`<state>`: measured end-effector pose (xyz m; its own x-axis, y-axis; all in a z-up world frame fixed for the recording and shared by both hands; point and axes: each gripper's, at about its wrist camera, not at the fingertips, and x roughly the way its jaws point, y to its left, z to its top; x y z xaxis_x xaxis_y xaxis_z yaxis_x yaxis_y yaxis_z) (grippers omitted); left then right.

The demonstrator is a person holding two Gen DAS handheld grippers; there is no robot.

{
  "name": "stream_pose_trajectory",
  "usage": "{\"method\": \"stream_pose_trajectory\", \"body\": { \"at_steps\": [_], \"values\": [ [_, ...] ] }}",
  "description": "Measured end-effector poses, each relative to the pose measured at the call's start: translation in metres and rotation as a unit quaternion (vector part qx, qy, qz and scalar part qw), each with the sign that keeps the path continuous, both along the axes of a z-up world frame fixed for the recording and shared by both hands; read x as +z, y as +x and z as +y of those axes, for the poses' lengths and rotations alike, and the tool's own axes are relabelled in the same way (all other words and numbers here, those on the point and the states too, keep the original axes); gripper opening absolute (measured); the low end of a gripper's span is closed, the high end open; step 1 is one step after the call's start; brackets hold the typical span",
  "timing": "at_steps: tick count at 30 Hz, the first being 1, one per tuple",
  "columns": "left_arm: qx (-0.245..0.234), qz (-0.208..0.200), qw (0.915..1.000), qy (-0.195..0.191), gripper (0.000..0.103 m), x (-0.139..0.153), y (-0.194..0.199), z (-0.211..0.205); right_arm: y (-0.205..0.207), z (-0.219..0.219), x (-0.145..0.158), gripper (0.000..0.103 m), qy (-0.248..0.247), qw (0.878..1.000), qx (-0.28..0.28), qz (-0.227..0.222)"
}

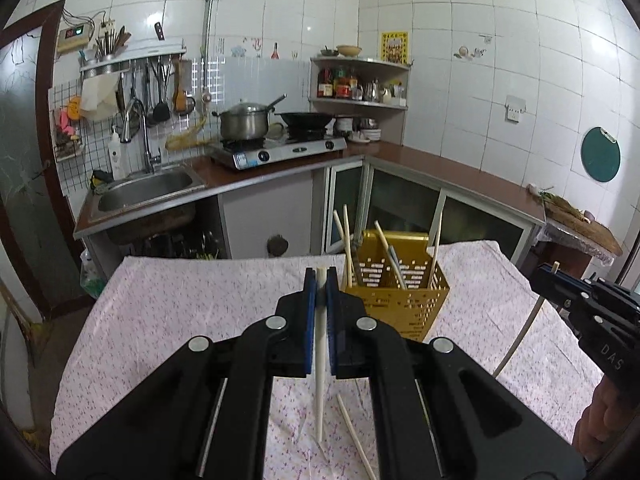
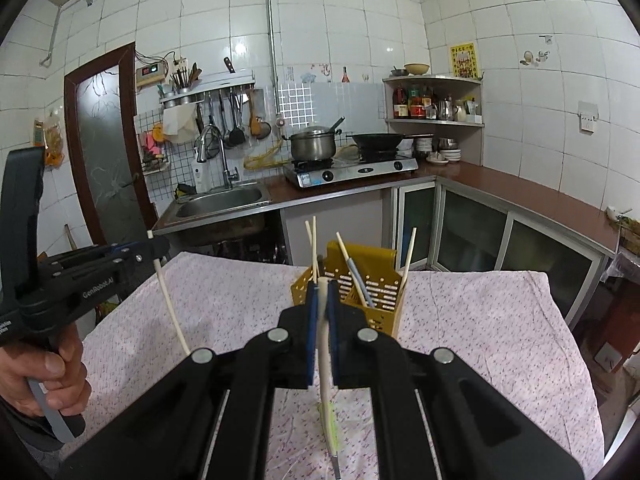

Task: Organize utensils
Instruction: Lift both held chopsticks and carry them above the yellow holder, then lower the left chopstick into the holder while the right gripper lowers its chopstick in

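My left gripper [image 1: 320, 276] is shut on a cream chopstick [image 1: 319, 380] that hangs down toward the flowered cloth. In the right wrist view the same left gripper [image 2: 154, 246] is raised at the left, with its chopstick [image 2: 172, 308] slanting down. My right gripper [image 2: 322, 286] is shut on a white stick-like utensil [image 2: 323, 360]. A green and grey piece shows below it, and I cannot tell whether that belongs to it. The right gripper [image 1: 554, 274] also shows at the right edge. A yellow perforated holder [image 1: 396, 296] [image 2: 360, 300] stands beyond both, with several chopsticks upright in it.
A loose chopstick [image 1: 354, 436] lies on the pink flowered tablecloth [image 1: 180, 312]. Beyond the table run a counter with a sink [image 1: 148, 192], a stove with a pot [image 1: 244, 120] and a wok, and a corner shelf [image 1: 360, 80]. A person's hand [image 2: 52, 376] grips the left tool.
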<state>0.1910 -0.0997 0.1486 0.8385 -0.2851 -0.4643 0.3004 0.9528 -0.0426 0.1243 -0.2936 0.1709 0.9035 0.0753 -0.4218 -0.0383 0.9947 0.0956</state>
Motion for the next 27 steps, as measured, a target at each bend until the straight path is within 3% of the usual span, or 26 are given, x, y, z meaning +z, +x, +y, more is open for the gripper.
{"method": "stream_pose_trajectory", "body": {
  "at_steps": [21, 27],
  "values": [
    [-0.024, -0.047, 0.9983, -0.024, 0.004, 0.041, 0.002, -0.017, 0.004, -0.013, 0.041, 0.005, -0.014, 0.999, -0.010, -0.038],
    [-0.033, -0.060, 0.9976, -0.012, 0.004, 0.054, 0.004, -0.030, 0.008, -0.016, 0.055, 0.005, -0.019, 0.998, -0.013, -0.050]
  ]
}}
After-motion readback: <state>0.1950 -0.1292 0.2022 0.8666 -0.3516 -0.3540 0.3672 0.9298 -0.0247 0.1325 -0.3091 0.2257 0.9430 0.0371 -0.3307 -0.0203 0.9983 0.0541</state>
